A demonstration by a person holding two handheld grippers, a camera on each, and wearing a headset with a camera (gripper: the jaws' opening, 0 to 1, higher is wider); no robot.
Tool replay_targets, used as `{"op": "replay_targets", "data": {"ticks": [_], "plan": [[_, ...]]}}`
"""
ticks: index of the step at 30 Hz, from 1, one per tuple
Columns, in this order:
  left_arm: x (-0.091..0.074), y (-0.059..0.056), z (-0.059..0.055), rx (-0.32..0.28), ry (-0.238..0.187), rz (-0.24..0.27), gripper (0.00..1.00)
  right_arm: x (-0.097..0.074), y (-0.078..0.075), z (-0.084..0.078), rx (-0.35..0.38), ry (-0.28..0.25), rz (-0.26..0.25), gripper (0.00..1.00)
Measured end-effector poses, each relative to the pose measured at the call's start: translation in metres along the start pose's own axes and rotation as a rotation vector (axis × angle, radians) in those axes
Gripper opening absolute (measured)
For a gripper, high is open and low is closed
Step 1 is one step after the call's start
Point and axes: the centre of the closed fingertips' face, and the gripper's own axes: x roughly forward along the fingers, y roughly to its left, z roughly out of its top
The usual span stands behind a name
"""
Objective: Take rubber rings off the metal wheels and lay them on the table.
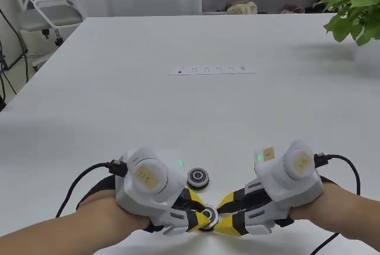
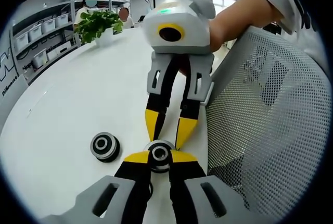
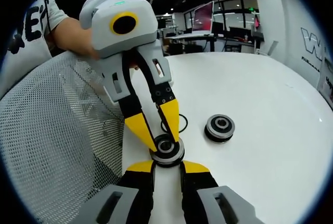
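A small metal wheel (image 1: 206, 214) with a dark rubber ring sits at the table's near edge, held from both sides. My left gripper (image 2: 159, 157) is shut on it, its yellow tips flanking the wheel (image 2: 159, 152). From the opposite side my right gripper (image 3: 166, 168) closes on the same wheel (image 3: 167, 150), tips pressed to its rim. A second wheel (image 1: 198, 178) (image 2: 105, 146) (image 3: 219, 127) stands free on the table just beyond, its ring still on. A thin black rubber ring (image 3: 180, 125) lies flat on the table behind the left gripper's fingers.
The white table (image 1: 190, 107) stretches far ahead. A flat white strip (image 1: 212, 69) lies near its middle and a potted plant (image 1: 353, 9) stands at the far right. A mesh chair back (image 2: 265, 109) is close beside the grippers. Cables trail from both grippers.
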Motion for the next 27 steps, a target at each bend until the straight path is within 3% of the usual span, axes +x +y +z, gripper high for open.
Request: {"op": "replay_targets", "data": {"ticks": [7, 20, 27], "plan": [[0.0002, -0.0004, -0.0005, -0.005, -0.002, 0.003, 0.07, 0.0003, -0.0004, 0.0003, -0.044, 0.017, -0.011, 0.15], [-0.0001, -0.0009, -0.0007, -0.010, -0.011, 0.001, 0.07, -0.0002, -0.0012, 0.0002, -0.003, -0.006, 0.004, 0.15], [-0.0002, -0.0010, -0.0006, -0.015, -0.014, 0.002, 0.07, -0.0028, -0.0017, -0.0009, 0.017, -0.012, 0.007, 0.08]]}}
